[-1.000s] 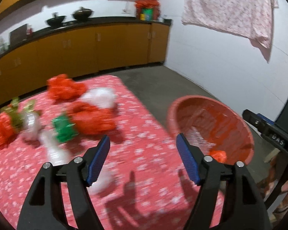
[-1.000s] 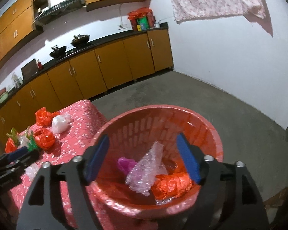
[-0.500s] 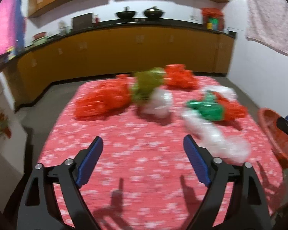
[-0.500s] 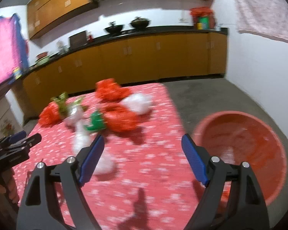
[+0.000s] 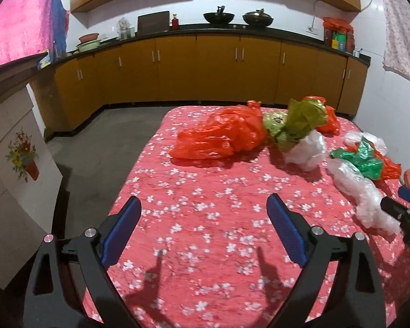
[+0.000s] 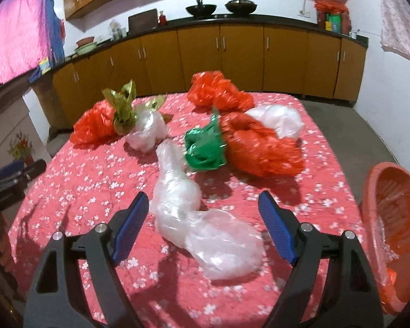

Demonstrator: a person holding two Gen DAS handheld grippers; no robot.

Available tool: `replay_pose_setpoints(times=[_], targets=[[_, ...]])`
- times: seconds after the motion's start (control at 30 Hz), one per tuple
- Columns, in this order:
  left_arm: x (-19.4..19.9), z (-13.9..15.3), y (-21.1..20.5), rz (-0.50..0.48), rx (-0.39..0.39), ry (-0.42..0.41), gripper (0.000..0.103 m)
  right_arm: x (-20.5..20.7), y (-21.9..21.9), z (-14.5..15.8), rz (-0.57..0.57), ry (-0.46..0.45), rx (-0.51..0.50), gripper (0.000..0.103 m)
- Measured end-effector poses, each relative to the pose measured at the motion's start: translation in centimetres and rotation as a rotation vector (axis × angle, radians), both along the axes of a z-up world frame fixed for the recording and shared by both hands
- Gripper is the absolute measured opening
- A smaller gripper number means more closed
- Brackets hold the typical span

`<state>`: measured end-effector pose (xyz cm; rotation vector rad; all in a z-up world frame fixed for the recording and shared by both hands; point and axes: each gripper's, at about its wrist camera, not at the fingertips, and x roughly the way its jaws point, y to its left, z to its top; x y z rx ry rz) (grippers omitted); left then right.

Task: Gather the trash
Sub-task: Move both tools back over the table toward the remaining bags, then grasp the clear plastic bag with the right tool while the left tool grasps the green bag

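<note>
Crumpled clear plastic bag [image 6: 194,213], long and glossy, lies just ahead of the spread, empty right tool [image 6: 203,218]; left tool [image 5: 203,225] just widened, empty.

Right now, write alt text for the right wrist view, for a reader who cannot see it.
The open right tongs hover over a long clear plastic bag lying on a red floral tablecloth. Beyond it lie a green foil wrapper, orange bags and white bags. An orange basket sits at the right edge.

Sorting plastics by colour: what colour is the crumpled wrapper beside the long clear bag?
Shiny green wrapper, clearest in the right wrist view.
</note>
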<state>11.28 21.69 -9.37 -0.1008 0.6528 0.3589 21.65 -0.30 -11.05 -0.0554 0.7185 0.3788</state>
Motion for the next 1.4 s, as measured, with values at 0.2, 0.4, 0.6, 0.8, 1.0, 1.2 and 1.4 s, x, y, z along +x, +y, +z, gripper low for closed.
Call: replay_pose_setpoints(times=[0.2, 0.4, 0.6, 0.8, 1.0, 1.2, 1.4], targets=[[1.1, -0.3, 0.2, -0.005, -0.007, 0.002, 0.092, 0.9, 1.6, -0.8, 0.04, 0.037, -0.028, 0.074], [3.1, -0.3, -1.3, -0.049, -0.01, 0.003, 0.092, 1.5, 2.4, -1.6, 0.077, 0.082, -0.069, 0.053], [4.8, 0.4, -3.7, -0.104, -0.005, -0.018, 0.092, 0.7, 1.8, -1.5, 0.108, 0.073, -0.078, 0.034], [6.8, 1.6, -6.5, -0.143, 0.03, -0.067, 0.096, -0.2, -1.2, -1.0, 0.066, 0.069, -0.017, 0.033], [9.3, 2.2, -7.9, -0.141, 0.059, -0.086, 0.096, -1.6, -4.7, -0.3, 0.013, 0.065, 0.035, 0.033], [11.6, 1.9, -8.3, -0.13, 0.074, -0.074, 0.091, -2.3, -7.5, -0.1, -0.035, 0.076, 0.079, 0.033], [12.7, 1.6, -8.8, -0.174, 0.077, -0.06, 0.058, -2.9, -8.7, -0.2, -0.048, 0.081, 0.092, 0.033]])
